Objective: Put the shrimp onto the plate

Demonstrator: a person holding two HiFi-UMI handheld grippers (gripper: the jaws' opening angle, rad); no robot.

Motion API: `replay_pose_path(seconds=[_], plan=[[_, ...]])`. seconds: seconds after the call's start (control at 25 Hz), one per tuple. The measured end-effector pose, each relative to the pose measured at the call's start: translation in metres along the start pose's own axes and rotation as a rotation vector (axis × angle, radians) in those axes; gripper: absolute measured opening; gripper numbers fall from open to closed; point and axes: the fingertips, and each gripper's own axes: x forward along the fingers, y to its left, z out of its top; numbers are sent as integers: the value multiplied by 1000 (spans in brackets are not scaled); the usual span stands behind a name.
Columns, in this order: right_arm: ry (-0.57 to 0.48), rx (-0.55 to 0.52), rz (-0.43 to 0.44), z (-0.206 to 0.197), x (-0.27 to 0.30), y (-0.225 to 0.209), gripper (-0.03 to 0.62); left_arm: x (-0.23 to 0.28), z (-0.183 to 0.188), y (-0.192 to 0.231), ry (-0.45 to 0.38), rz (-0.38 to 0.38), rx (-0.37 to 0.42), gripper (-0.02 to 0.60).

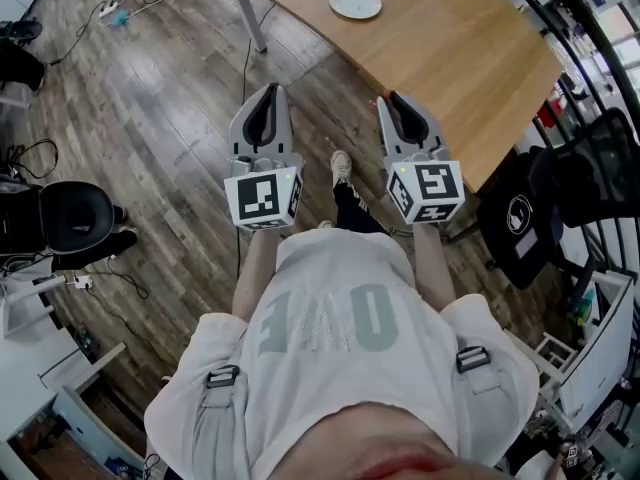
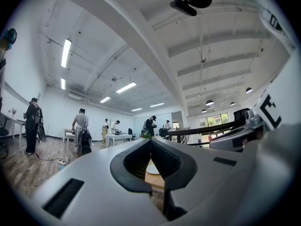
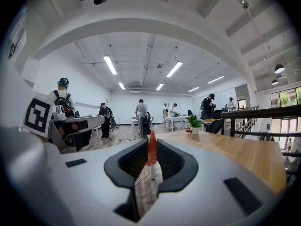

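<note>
The plate [image 1: 355, 1] lies on the bench [image 1: 470, 58], well ahead of the two grippers, which are side by side over the floor [image 1: 150, 98]. The left gripper [image 1: 268, 90] is clear of the bench's near edge. The right gripper [image 1: 392, 98], close by that edge, has the shrimp [image 3: 152, 147] between its jaws.

table [image 1: 450, 58]: smooth matt wood | floor [image 1: 150, 98]: wood planks | plate [image 1: 355, 2]: glossy, smooth

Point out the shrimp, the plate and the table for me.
shrimp [image 3: 152, 149], right gripper view, middle of its orange body.
plate [image 1: 355, 1], head view, its bare middle.
table [image 1: 450, 53], head view, bare wooden top.
</note>
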Motion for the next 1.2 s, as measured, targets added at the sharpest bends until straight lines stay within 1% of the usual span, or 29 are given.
replay_pose_path(seconds=[0.12, 0.28, 0.52, 0.72, 0.88, 1.2], plan=[[-22, -17, 3, 13, 33, -15, 65, 29, -1, 12, -10, 9, 29, 11], [-23, -30, 15, 28, 72, -32, 65, 74, -9, 30, 6, 27, -3, 10], [-10, -75, 46, 50, 106, -62, 64, 138, 0, 30, -12, 11, 10, 9], [-15, -85, 27, 60, 134, -90, 64, 176, 3, 32, -23, 0, 3, 10], [-11, -85, 21, 63, 161, -108, 64, 212, 5, 38, -33, -8, 14, 9], [11, -63, -20, 60, 199, -160, 65, 278, -7, 33, -18, -32, 17, 9]])
